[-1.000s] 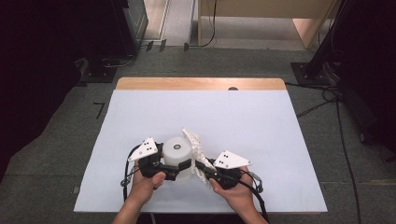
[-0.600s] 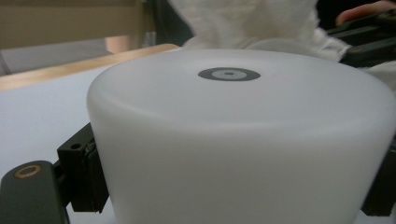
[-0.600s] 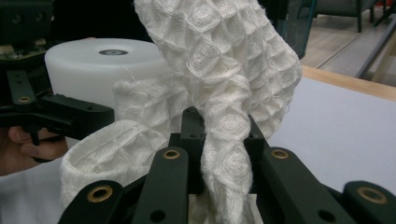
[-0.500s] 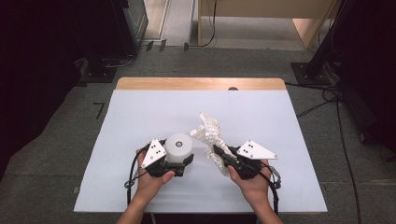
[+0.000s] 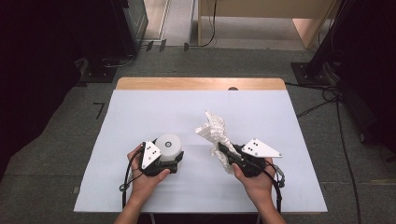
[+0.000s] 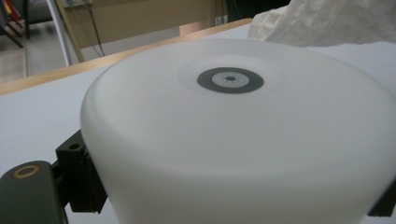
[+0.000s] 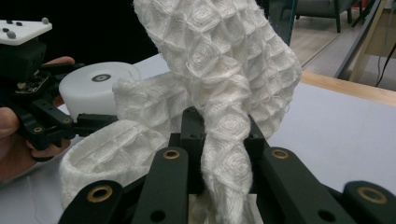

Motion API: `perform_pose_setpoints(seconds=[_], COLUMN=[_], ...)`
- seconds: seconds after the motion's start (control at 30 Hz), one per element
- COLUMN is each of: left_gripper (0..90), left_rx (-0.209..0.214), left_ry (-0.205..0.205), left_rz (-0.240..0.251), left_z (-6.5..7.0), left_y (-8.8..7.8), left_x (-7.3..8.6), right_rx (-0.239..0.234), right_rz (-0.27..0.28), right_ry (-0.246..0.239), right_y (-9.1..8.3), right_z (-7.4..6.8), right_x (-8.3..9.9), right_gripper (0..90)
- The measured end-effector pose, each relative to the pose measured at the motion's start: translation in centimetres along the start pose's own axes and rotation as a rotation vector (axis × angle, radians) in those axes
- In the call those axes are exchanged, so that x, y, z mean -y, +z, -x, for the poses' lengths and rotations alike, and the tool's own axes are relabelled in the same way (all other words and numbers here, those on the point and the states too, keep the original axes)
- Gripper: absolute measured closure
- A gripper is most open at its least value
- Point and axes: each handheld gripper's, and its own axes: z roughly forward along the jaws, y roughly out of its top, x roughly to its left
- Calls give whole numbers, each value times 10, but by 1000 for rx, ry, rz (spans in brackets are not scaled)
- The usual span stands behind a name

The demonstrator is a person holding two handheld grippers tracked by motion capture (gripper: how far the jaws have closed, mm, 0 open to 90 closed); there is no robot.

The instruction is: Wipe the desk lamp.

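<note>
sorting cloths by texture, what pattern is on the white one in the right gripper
A quilted diamond weave, all white, on the cloth; the right gripper view shows it best.

A lab — covered table (image 5: 140, 112), floor cables (image 5: 322, 100), dark equipment stands (image 5: 327, 51).

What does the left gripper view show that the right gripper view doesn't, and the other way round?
The left gripper view shows the top of the white round container close up, with the grey ring at its centre.

The right gripper view shows the right gripper shut on a strip of the white quilted cloth, plus the left gripper and the hand that holds it, clamped on the container from the side.

Both show the container, the cloth, the pale table cover and the wooden table edge.
</note>
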Motion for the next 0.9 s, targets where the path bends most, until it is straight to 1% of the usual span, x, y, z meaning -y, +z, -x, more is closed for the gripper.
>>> perform_pose_setpoints(seconds=[0.07,0.13,0.2,0.23,0.27,0.3,0.33,0.4,0.47,0.5,0.57,0.6,0.67,0.7,0.73,0.8,0.87,0.9], left_gripper=[56,38,37,37,35,21,16,15,17,34,76,77,82,82,83,83,83,83], left_rx=[-29,-54,-94,-109,-121,-145,-168,-240,-287,-303,-308,-298,-258,-224,-177,-34,119,183], left_ry=[-3,-4,-4,-8,-20,-29,-44,-57,-71,-77,-87,-97,-106,-106,-114,-132,-121,-124], left_rz=[3,0,5,5,0,-7,-4,-10,-8,-9,-7,-11,-13,-15,-9,5,6,24], left_z=[3,6,12,14,17,20,24,30,36,38,38,36,31,27,24,17,14,15], left_y=[-2,-4,-5,-6,-6,-6,-6,-5,-4,-3,-4,-5,-6,-7,-7,-8,-8,-9], left_x=[1,1,3,3,3,2,2,-1,-4,-5,-6,-6,-7,-7,-8,-11,-17,-19], right_rx=[1,1,-2,-1,-4,-5,-5,-9,-8,-6,-8,-7,-6,-7,-7,-11,-17,-22], right_rz=[2,2,-2,-4,-7,-11,-11,-13,-12,-14,-18,-19,-19,-17,-18,-14,-8,-1], right_ry=[-7,-1,-1,-2,-2,0,-2,0,-5,-5,-1,-3,-5,-4,-3,-6,-6,-9], right_y=[0,0,1,2,3,4,4,5,5,5,5,5,5,5,5,5,4,4], right_z=[1,2,3,4,4,4,4,3,2,2,2,2,2,2,2,1,-2,-4], right_x=[-1,-1,0,0,1,1,1,0,1,1,2,3,3,3,3,2,0,-1], right_gripper=[779,779,777,777,777,777,777,777,777,777,777,777,777,777,777,777,777,777])
